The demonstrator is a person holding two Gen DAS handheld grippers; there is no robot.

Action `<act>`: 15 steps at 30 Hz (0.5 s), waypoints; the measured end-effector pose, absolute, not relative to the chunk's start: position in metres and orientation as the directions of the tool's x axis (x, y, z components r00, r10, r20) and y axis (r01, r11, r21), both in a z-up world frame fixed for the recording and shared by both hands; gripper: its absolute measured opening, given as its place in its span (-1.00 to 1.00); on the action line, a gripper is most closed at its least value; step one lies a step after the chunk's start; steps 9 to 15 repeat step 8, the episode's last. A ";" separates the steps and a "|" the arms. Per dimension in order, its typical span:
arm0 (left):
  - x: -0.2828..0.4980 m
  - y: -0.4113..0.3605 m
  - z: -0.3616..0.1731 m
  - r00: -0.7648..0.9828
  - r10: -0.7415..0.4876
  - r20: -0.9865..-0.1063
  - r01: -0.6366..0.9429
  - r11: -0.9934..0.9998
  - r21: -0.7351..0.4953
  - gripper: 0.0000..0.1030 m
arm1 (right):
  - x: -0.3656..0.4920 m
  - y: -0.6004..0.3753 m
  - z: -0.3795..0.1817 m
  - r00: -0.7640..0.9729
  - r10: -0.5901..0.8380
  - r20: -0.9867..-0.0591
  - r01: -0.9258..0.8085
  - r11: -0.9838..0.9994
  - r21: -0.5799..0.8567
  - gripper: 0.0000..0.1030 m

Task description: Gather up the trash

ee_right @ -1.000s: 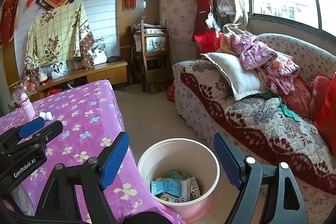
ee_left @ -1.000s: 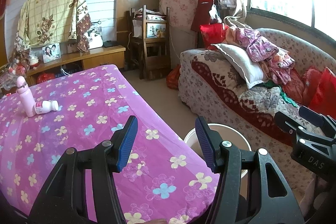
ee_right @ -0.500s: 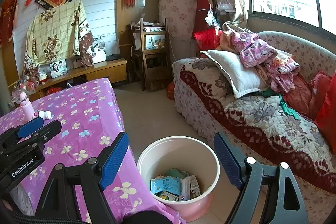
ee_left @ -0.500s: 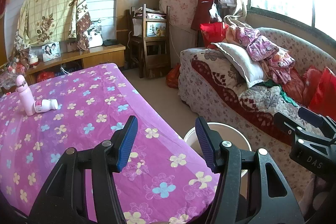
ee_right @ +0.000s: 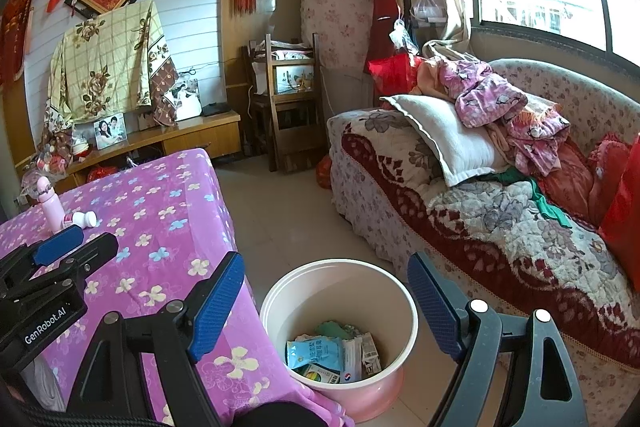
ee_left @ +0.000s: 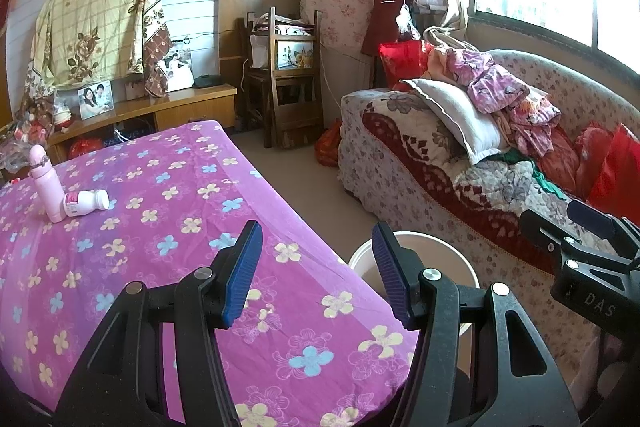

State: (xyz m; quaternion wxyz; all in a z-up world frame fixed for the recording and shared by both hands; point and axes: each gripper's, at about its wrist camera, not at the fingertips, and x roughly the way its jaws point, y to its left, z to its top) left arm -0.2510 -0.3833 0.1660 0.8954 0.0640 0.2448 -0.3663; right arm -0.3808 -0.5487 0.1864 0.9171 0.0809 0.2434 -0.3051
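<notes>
A pink bin stands on the floor beside the table; its rim also shows in the left wrist view. It holds several wrappers and packets. A small white bottle lies on the purple flowered tablecloth against an upright pink bottle; both also show in the right wrist view, the white bottle and the pink bottle. My left gripper is open and empty above the table's near corner. My right gripper is open and empty above the bin.
A sofa piled with a quilt, pillow and clothes runs along the right under the window. A wooden chair and a low cabinet with framed photos stand at the back. Bare floor lies between table and sofa.
Both views shift only slightly; the left gripper has drifted a little over the table. Both grippers stay open and empty.
</notes>
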 end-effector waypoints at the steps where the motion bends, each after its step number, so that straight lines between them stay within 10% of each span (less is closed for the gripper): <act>1: -0.252 -0.383 0.165 0.611 -0.626 -0.485 0.689 0.722 -0.063 0.08 | -0.381 -0.549 0.186 0.695 -0.520 -0.496 0.599 0.801 0.000 0.60; 15: -0.247 -0.379 0.164 0.608 -0.630 -0.484 0.690 0.720 -0.071 0.08 | -0.380 -0.550 0.183 0.689 -0.518 -0.507 0.599 0.801 -0.004 0.60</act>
